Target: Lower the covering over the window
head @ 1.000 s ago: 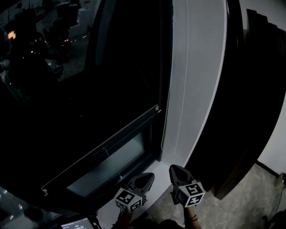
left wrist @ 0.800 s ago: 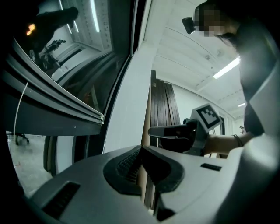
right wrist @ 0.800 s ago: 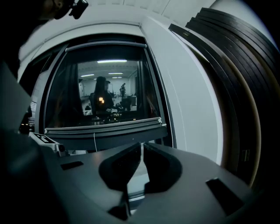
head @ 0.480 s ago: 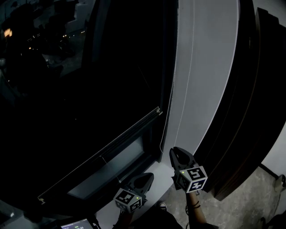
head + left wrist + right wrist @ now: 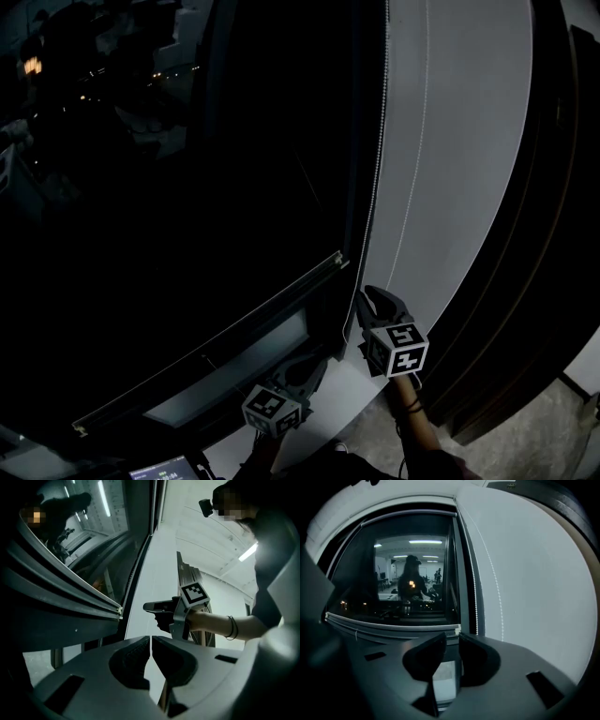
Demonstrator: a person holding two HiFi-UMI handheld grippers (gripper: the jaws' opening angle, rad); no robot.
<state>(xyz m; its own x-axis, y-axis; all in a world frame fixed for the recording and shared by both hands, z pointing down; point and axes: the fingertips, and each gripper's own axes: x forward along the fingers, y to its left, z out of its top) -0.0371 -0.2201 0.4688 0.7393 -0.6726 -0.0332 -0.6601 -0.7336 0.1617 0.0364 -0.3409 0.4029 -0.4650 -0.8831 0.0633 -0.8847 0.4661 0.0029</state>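
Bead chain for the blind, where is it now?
Head view: the bead chain hangs against the white wall right of the window frame, running down to the right gripper, whose jaws have just been opening with nothing between them.

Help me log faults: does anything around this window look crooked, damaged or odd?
Nothing stands out. The blind's bottom rail runs straight across the window, and the bead chain hangs straight beside the frame. The scene is dim, so fine damage would not show.

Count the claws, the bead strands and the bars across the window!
Claws: 2, the left claw shut, the right claw has just been opening, nothing in it
Bead strands: 2
Bar across the window: 1
Total: 5
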